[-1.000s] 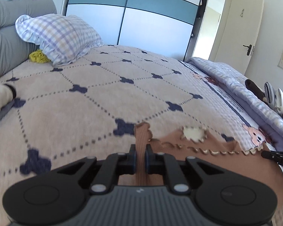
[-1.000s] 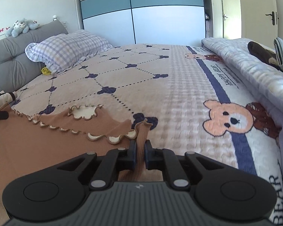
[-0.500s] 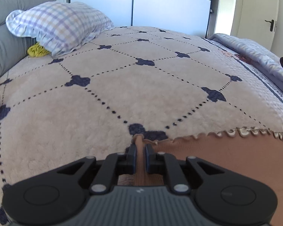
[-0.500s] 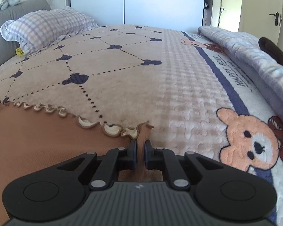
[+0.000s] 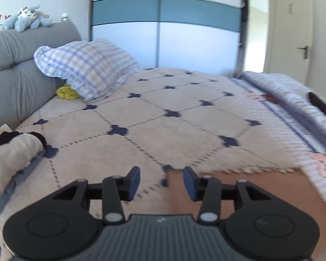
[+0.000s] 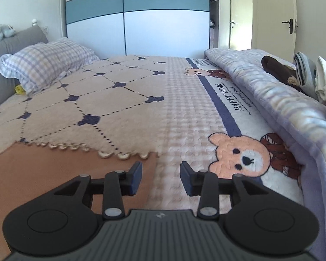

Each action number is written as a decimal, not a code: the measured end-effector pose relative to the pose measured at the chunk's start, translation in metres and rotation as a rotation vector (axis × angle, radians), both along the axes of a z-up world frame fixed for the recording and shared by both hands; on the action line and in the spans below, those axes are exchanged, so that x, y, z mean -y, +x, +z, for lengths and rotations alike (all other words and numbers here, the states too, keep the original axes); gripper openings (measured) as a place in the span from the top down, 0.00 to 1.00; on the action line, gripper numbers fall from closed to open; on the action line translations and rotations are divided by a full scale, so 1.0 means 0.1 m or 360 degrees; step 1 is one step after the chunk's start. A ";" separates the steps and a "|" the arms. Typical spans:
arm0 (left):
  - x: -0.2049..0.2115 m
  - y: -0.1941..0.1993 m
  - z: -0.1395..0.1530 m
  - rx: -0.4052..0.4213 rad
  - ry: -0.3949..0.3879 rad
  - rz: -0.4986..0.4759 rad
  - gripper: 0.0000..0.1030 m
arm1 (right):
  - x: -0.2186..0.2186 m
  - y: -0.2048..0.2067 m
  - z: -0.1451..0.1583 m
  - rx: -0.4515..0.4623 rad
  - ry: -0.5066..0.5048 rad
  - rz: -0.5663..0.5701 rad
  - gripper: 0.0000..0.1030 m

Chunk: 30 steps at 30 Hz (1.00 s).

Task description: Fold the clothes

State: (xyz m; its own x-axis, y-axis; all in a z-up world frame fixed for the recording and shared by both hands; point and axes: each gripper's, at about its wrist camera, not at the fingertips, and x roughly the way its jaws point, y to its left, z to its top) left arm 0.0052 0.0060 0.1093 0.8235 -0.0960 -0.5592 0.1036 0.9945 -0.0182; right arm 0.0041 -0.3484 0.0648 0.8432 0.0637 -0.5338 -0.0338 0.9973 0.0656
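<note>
Both tongs stood released, holding nothing. Our left tongs [image 5: 161, 182] hung spread over the near left corner of the brown garment [image 5: 245, 191], one blue pad above the bedspread [image 5: 163, 134] and the other above the cloth. Our right tongs [image 6: 160, 178] were likewise parted, straddling the garment's right edge, the left pad over brown fabric [image 6: 54, 174] and the right pad over the waffle-textured part of the bedspread [image 6: 180, 117].

The garment lay flat on the bed at the near edge, its far hem trimmed with a cream scalloped frill [image 6: 119, 155] that ran roughly straight across. We could not tell from these views what kind of garment it was, nor whether it lay in one layer or more.

We judged the cloth light, soft and limp. It would sag from any single hold and drag on the fleecy bedspread, so it wants two holds at once. The best places looked to be the two far corners just inside the frill, pinching through the whole thickness.

Further left lay a cream sleeve with a dark cuff [image 5: 15, 150], a checked pillow [image 5: 87, 67] and the grey headboard [image 5: 21, 65]; to the right, a rolled lilac blanket [image 6: 271, 91].
</note>
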 end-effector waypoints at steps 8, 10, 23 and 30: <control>0.53 -0.50 -0.28 -0.0078 -0.0110 -0.0167 0.53 | -0.96 -0.61 -0.27 -0.0121 0.0012 0.0379 0.59; 0.60 -0.46 -0.41 -0.0126 -0.0070 -0.0147 0.53 | -1.13 -0.65 -0.28 -0.0083 -0.0052 0.0409 0.59; 0.63 -0.54 -0.75 -0.0083 0.0022 -0.0100 0.51 | -1.19 -0.62 -0.66 -0.0012 -0.0013 0.0336 0.54; 0.64 -0.56 -0.77 -0.0063 0.0033 -0.0108 0.51 | -1.14 -0.64 -0.68 0.0014 0.0035 0.0315 0.54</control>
State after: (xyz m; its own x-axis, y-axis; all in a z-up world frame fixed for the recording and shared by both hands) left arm -0.0511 -0.0583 0.0322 0.7928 -0.1392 -0.5934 0.1707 0.9853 -0.0030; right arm -0.0598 -0.2343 -0.0037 0.8176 0.2404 -0.5232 -0.2299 0.9694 0.0863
